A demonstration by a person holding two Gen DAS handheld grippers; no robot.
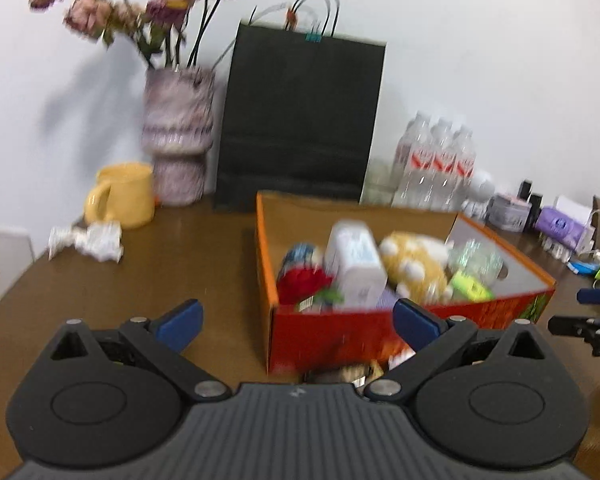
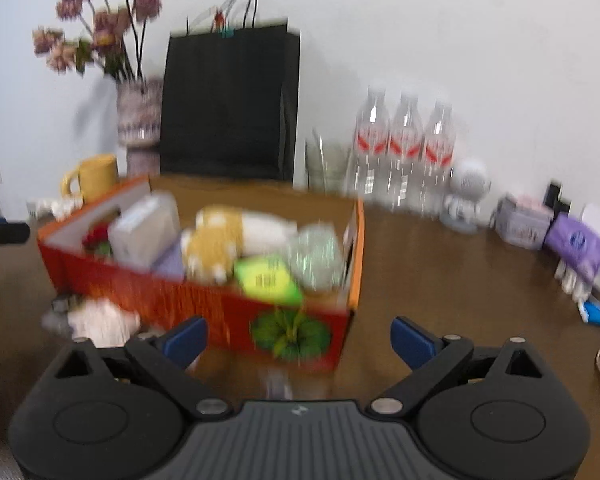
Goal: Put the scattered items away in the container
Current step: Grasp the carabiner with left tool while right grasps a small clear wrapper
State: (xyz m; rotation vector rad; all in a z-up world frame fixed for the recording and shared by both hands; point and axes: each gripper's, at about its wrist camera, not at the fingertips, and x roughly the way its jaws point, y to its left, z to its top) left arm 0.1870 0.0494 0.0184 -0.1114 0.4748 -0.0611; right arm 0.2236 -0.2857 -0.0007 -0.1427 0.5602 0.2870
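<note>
An orange cardboard box (image 1: 380,332) (image 2: 204,300) stands on the brown table. It holds a white carton (image 1: 354,268), a yellow plush toy (image 1: 416,268), a red item, a lime-green packet (image 2: 266,278) and a clear crumpled wrapper. My left gripper (image 1: 298,322) is open and empty just in front of the box's near wall. My right gripper (image 2: 298,340) is open and empty at the box's right front corner. A small item (image 1: 348,372) lies on the table against the box front, and a pale item (image 2: 96,320) lies by its left side. Both views are blurred.
A crumpled white wrapper (image 1: 88,240) and a yellow mug (image 1: 124,194) lie at the back left. A vase of flowers (image 1: 178,136), a black paper bag (image 1: 300,124), three water bottles (image 2: 404,148), a white figurine (image 2: 466,196) and purple tissue packs (image 2: 580,246) line the wall.
</note>
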